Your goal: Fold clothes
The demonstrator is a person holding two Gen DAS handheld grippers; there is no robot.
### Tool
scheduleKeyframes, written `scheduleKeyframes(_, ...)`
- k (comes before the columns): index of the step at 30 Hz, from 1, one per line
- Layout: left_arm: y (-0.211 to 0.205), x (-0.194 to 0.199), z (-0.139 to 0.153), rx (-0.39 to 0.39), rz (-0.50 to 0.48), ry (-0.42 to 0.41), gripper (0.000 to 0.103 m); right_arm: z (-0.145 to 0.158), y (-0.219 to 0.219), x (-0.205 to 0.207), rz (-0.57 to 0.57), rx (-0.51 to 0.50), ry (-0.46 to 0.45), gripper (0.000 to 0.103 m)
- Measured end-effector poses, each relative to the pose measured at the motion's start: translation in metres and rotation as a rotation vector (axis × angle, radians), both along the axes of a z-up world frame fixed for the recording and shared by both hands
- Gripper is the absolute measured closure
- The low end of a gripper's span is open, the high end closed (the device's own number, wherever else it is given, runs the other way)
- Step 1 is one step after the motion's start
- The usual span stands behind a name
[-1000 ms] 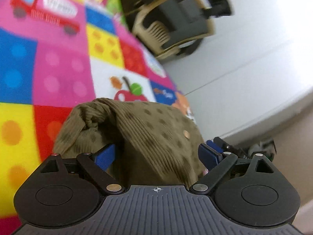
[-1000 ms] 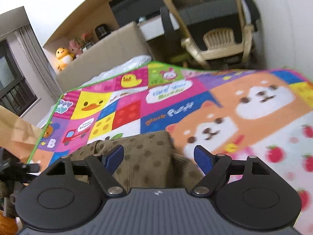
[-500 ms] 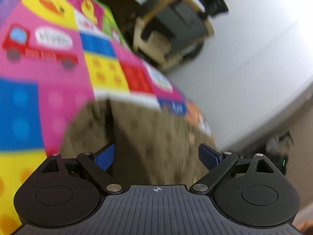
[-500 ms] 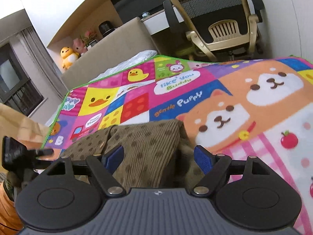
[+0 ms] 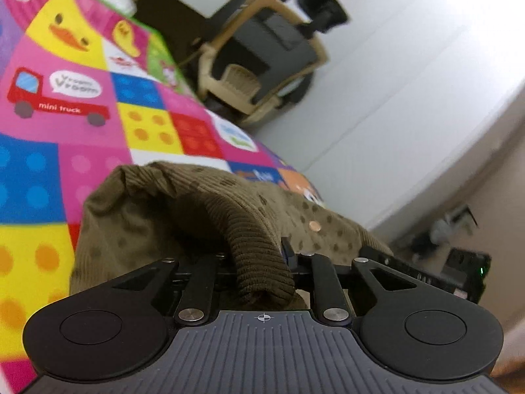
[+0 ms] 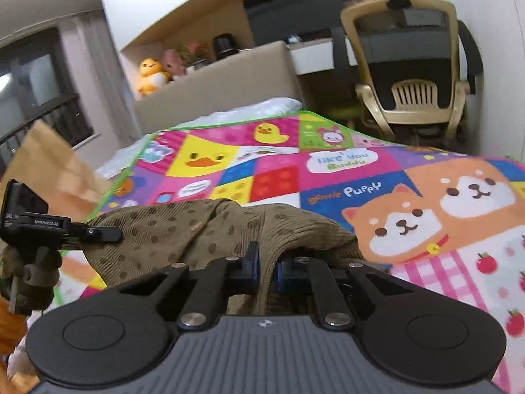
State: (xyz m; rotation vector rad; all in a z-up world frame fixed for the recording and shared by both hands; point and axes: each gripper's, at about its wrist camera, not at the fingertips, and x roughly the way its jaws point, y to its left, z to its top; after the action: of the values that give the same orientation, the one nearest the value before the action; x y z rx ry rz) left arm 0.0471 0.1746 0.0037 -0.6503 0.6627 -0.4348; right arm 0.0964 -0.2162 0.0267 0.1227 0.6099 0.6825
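An olive corduroy garment with dark dots (image 5: 183, 216) lies bunched on the colourful play mat (image 5: 65, 98). My left gripper (image 5: 259, 262) is shut on a thick ribbed fold of it, which drapes over the fingers and hides the pads. In the right wrist view the same garment (image 6: 183, 229) spreads ahead and to the left, and my right gripper (image 6: 266, 267) is shut on another edge of it, blue pads pinching the cloth. The left gripper's body (image 6: 36, 226) shows at the left edge of that view, held in a hand.
A beige and black office chair (image 6: 413, 75) stands beyond the mat's far edge (image 6: 229, 123), beside a white wall (image 5: 410, 82). A beige headboard with plush toys (image 6: 154, 74) is behind. A brown paper bag (image 6: 55, 170) sits at the left.
Both grippers were open around the garment and have shut on folds of it. The cloth now bunches up between the fingers.
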Motion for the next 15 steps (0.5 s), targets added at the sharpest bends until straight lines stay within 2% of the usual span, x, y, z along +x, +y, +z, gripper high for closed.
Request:
scheduleKeyframes(2, -0.005, -0.02, -0.004, 0.005, -0.027, 0.004, 0.081, -0.01, -0.006, -0.013, 0.011, -0.017, 0.038, 0.092)
scheduleKeyframes(4, -0.006, -0.033, -0.022, -0.008, -0.049, 0.055, 0.078, -0.031, -0.006, -0.023, 0.014, -0.067, 0.091, 0.09)
scheduleKeyframes(6, -0.007, -0.039, -0.039, 0.009, -0.046, 0.124, 0.072, -0.05, -0.002, -0.028, 0.002, -0.144, 0.115, 0.078)
scheduleKeyframes(8, -0.007, -0.033, -0.034, 0.019, -0.034, 0.112, 0.069, -0.055, -0.005, -0.03, -0.012, -0.181, 0.11, 0.054)
scheduleKeyframes(9, -0.007, -0.03, -0.032, 0.023, -0.029, 0.107, 0.065, -0.052, -0.008, -0.031, -0.02, -0.176, 0.098, 0.049)
scheduleKeyframes(10, -0.007, -0.027, -0.029, 0.028, -0.023, 0.101, 0.061, -0.045, -0.014, -0.031, -0.027, -0.148, 0.078, 0.039)
scheduleKeyframes(11, -0.007, -0.024, -0.027, 0.033, -0.017, 0.095, 0.049, -0.038, -0.019, -0.027, -0.034, -0.104, 0.071, 0.033)
scheduleKeyframes(12, -0.007, -0.021, -0.024, 0.038, -0.011, 0.09, 0.041, -0.033, -0.024, -0.02, -0.041, -0.049, 0.08, 0.03)
scheduleKeyframes(14, -0.007, -0.015, -0.02, 0.047, 0.001, 0.078, 0.032, -0.024, -0.033, -0.006, -0.054, 0.061, 0.097, 0.019)
scheduleKeyframes(15, -0.007, -0.012, -0.017, 0.052, 0.007, 0.073, 0.027, -0.019, -0.038, 0.001, -0.061, 0.116, 0.105, 0.016)
